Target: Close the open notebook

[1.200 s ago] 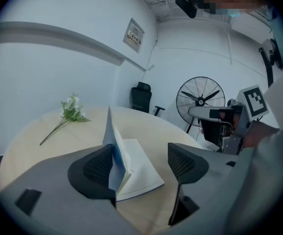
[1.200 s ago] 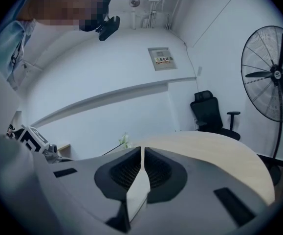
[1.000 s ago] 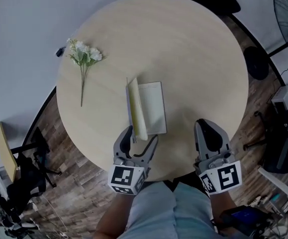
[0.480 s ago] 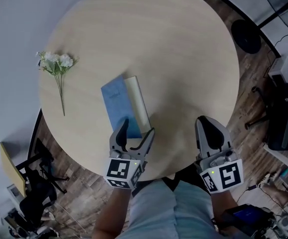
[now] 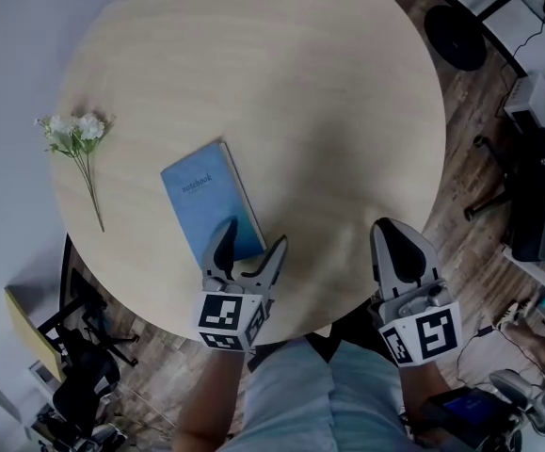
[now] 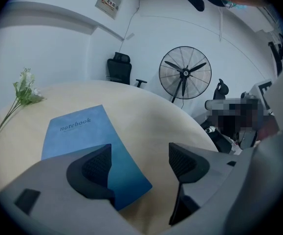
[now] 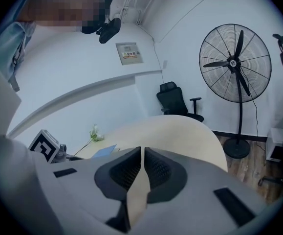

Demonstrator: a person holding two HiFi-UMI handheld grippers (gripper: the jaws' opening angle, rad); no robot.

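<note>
Since a second ago the notebook (image 5: 204, 203) has gone from cover upright to shut, and the left tool (image 5: 250, 241) has let go. Its jaws stand wide apart with nothing between them, poised just over the book's near corner, probably because the flip is finished. The right tool (image 7: 142, 166), jaws all but together and empty, waits idle at the near edge of the bench (image 5: 310, 83). Blue cover up, the book lies flat near that edge, well apart from a flower sprig (image 5: 72, 132).
</note>
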